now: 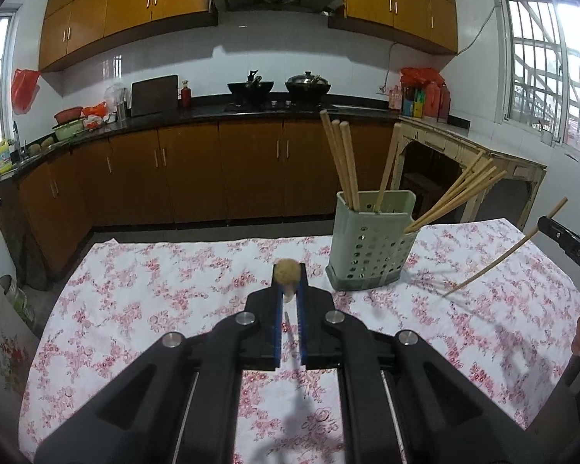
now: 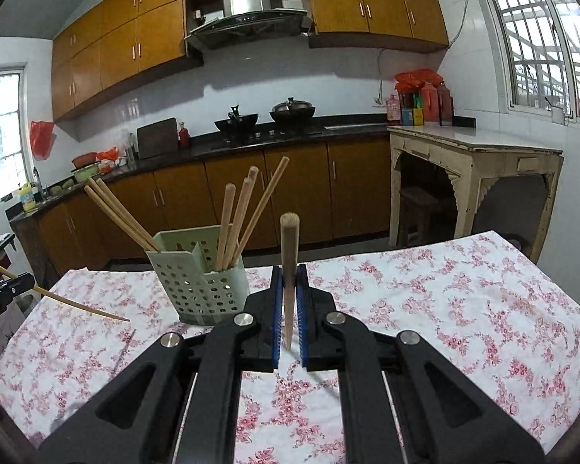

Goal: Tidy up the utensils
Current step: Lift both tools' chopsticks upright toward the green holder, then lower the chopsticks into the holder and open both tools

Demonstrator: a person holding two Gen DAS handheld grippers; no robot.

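A pale green perforated utensil holder (image 1: 371,243) stands on the floral tablecloth (image 1: 174,278) and holds several wooden chopsticks (image 1: 342,162). It also shows in the right wrist view (image 2: 201,274). My left gripper (image 1: 288,290) is shut on one chopstick (image 1: 287,270), seen end-on, above the cloth left of the holder. My right gripper (image 2: 289,297) is shut on another chopstick (image 2: 289,270), held near upright just right of the holder. The right gripper's chopstick (image 1: 506,255) shows slanted at the right of the left wrist view; the left one (image 2: 69,303) shows at the left of the right wrist view.
A kitchen counter with woks (image 1: 278,87) and brown cabinets runs behind the table. A cream side table (image 2: 475,162) stands at the right under a barred window. The tablecloth (image 2: 444,309) spreads to the holder's right.
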